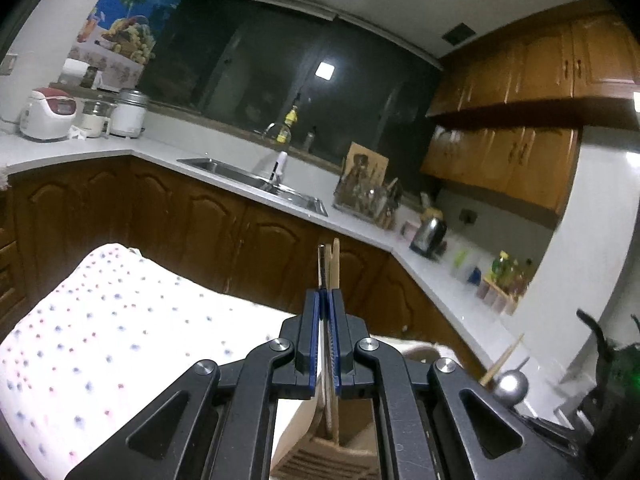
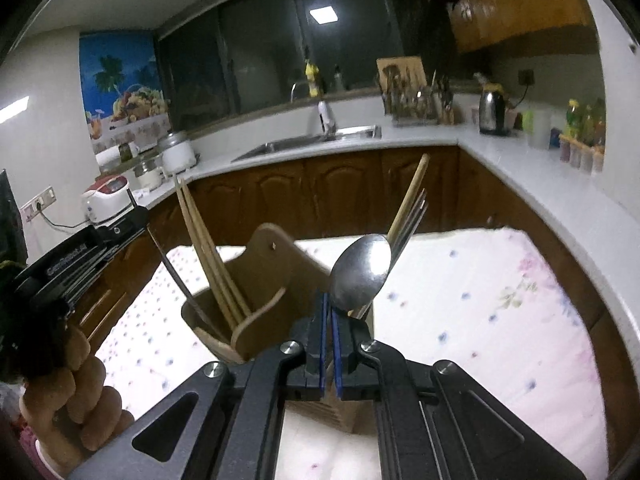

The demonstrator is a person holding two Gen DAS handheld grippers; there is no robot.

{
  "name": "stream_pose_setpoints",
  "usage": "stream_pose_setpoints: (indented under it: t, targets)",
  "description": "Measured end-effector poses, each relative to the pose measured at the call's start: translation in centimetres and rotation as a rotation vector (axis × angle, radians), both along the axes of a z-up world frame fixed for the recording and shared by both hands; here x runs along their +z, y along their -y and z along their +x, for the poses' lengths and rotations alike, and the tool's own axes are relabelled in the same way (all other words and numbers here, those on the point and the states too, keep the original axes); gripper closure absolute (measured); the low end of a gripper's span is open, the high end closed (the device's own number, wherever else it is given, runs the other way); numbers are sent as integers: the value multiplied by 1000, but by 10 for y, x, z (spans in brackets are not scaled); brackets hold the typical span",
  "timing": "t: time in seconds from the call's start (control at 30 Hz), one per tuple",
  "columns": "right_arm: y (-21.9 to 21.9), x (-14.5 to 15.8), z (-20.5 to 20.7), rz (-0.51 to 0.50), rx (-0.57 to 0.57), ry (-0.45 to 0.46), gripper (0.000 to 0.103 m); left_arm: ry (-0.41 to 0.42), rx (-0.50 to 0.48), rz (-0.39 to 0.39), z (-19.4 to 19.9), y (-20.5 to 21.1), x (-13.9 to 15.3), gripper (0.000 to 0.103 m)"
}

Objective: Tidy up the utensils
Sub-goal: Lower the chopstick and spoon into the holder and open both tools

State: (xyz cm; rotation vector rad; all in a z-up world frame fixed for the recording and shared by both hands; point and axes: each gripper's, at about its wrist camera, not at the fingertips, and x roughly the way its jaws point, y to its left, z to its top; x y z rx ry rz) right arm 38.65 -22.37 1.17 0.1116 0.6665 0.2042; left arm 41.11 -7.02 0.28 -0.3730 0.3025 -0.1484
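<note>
We see a wooden holder (image 2: 276, 276) standing on the cloth-covered table (image 2: 480, 320), directly in front of the right gripper (image 2: 329, 312). In its left compartment lean wooden chopsticks (image 2: 208, 248); on its right side a spoon (image 2: 362, 276) and forks (image 2: 412, 220) rise, with one more chopstick (image 2: 408, 200) behind them. To the left of the holder comes the left gripper (image 1: 329, 300), with a person's hand (image 2: 76, 396) below it. Behind the table runs a counter (image 2: 420, 140) over cabinets (image 2: 340, 196). In the counter sits the sink (image 2: 304, 144); a dish rack (image 2: 416, 108) and a kettle (image 2: 493, 114) stand to its right, rice cookers (image 2: 176, 156) to its left. A window (image 2: 260, 40) lies behind the sink.
</note>
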Motion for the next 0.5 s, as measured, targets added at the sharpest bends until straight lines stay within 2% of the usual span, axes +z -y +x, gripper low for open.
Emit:
stream_pose_setpoints:
  t: [0.13, 0.23, 0.33, 0.5]
  targets:
    - [-1, -9, 4, 17, 10, -40, 100, -20, -34, 41, 8, 3, -5, 100]
    - [0, -12, 5, 27, 14, -54, 100, -28, -41, 53, 20, -18, 5, 99]
    - [1, -12, 7, 25, 14, -55, 100, -31, -51, 51, 14, -41, 19, 99]
    - [0, -13, 8, 33, 6, -58, 100, -41, -58, 50, 5, -49, 19, 99]
